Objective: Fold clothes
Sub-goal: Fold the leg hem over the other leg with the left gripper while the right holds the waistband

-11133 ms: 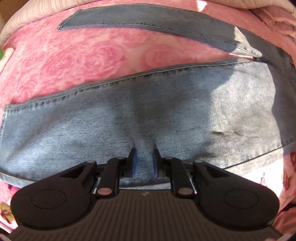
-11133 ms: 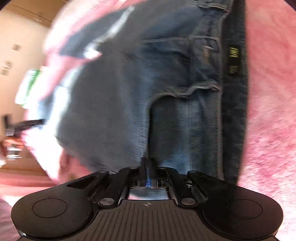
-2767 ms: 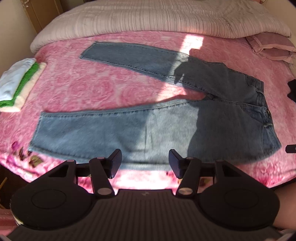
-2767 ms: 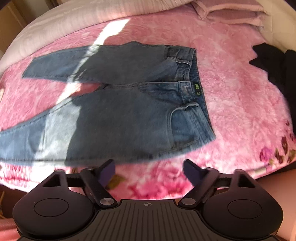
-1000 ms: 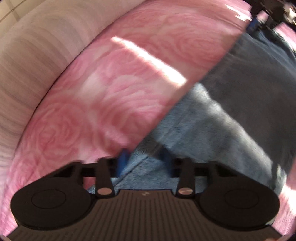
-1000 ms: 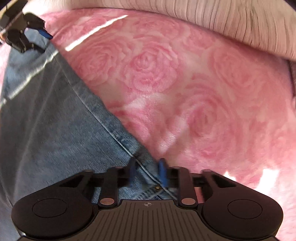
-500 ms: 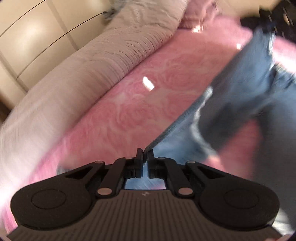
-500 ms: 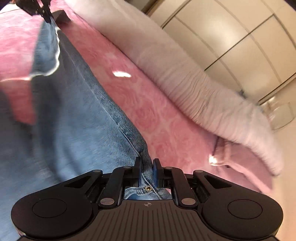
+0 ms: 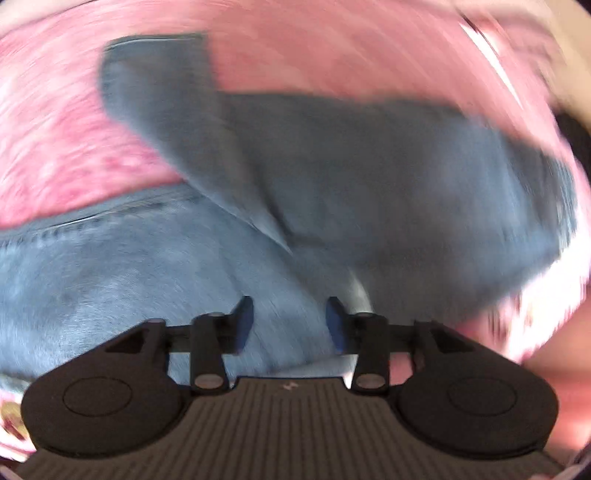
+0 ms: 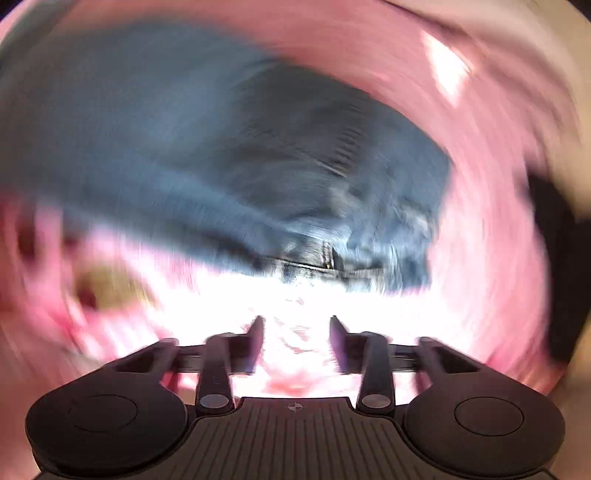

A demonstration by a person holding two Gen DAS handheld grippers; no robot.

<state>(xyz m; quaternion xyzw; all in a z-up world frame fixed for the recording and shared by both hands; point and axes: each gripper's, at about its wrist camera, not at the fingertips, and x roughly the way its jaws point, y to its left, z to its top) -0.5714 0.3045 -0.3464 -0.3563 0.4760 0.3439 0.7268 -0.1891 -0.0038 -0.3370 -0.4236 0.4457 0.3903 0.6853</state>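
The blue jeans (image 9: pixel 332 177) lie on the pink rose-patterned bedspread (image 9: pixel 74 147). One leg is thrown over the other, its hem pointing to the upper left. My left gripper (image 9: pixel 290 319) is open and empty just above the lower denim leg. In the right wrist view the jeans (image 10: pixel 221 147) fill the upper middle, with the waistband end near the centre. My right gripper (image 10: pixel 295 332) is open and empty over the sunlit bedspread (image 10: pixel 480 258), just short of the waistband. Both views are heavily blurred.
A dark garment (image 10: pixel 557 266) lies at the right edge of the bed; it also shows in the left wrist view (image 9: pixel 574 136). A pale quilted cover (image 10: pixel 517 33) runs along the top of the bed.
Half a second ago both grippers were shut on the jeans and held them lifted. Now both are open, and the upper leg lies folded across the lower one.
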